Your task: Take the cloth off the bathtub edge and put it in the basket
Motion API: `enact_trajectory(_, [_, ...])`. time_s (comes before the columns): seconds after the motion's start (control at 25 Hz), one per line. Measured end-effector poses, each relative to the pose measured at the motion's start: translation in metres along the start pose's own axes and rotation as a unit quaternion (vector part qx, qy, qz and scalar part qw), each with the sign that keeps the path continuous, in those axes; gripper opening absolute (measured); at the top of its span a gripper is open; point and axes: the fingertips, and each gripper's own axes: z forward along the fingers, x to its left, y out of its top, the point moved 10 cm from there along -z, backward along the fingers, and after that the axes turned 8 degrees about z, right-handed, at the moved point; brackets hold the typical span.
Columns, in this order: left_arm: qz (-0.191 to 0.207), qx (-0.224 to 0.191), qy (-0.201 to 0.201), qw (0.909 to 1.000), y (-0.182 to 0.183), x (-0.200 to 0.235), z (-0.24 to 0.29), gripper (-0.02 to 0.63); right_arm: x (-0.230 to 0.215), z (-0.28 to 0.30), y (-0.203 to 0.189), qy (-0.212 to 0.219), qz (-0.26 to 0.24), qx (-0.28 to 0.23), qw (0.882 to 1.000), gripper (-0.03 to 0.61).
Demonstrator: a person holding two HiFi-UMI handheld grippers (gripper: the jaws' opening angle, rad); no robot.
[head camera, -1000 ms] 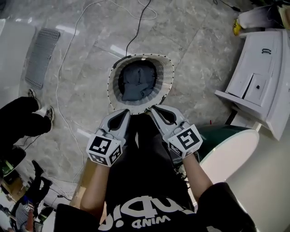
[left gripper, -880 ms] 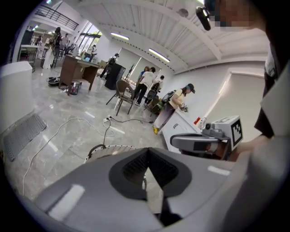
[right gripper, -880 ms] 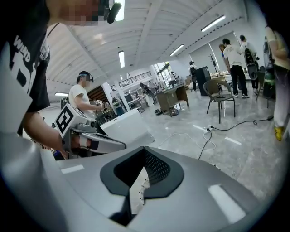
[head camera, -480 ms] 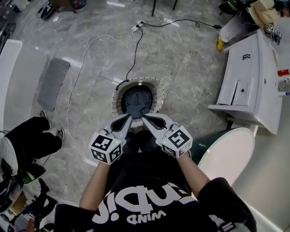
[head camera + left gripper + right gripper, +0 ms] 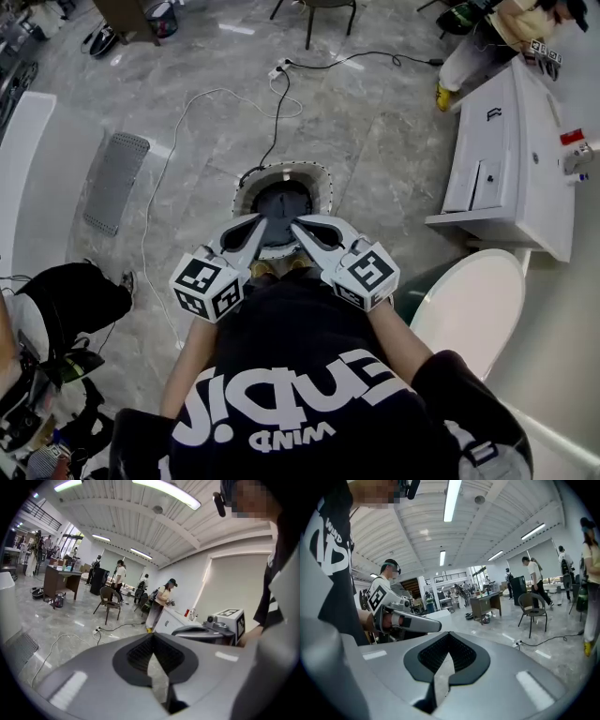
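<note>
Head view: the dark cloth (image 5: 281, 202) lies inside the basket (image 5: 328, 187) on the floor. The left tongs (image 5: 258, 223) and right tongs (image 5: 298, 225) show over the basket's near rim.

Left gripper view: the left tongs (image 5: 152, 635) are closed and empty.

Right gripper view: the right tongs (image 5: 449, 634) are likewise closed and empty.

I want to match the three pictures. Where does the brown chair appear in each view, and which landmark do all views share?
Head view: the brown chair is at the top edge, near the centre, cut off by the frame.
Left gripper view: the chair stands left of centre, in the middle distance.
Right gripper view: the chair stands right of centre.
Shared landmark: the white power strip on the floor near the chair, also seen at and.
</note>
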Motion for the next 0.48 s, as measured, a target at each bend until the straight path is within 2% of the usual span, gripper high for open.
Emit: enact_trajectory(0.48, [0.067,-0.040,0.008,0.9969,0.031,0.000,-0.030,-0.006,-0.009,-0.037,0.050,-0.009,-0.054,-0.075,0.996,0.009])
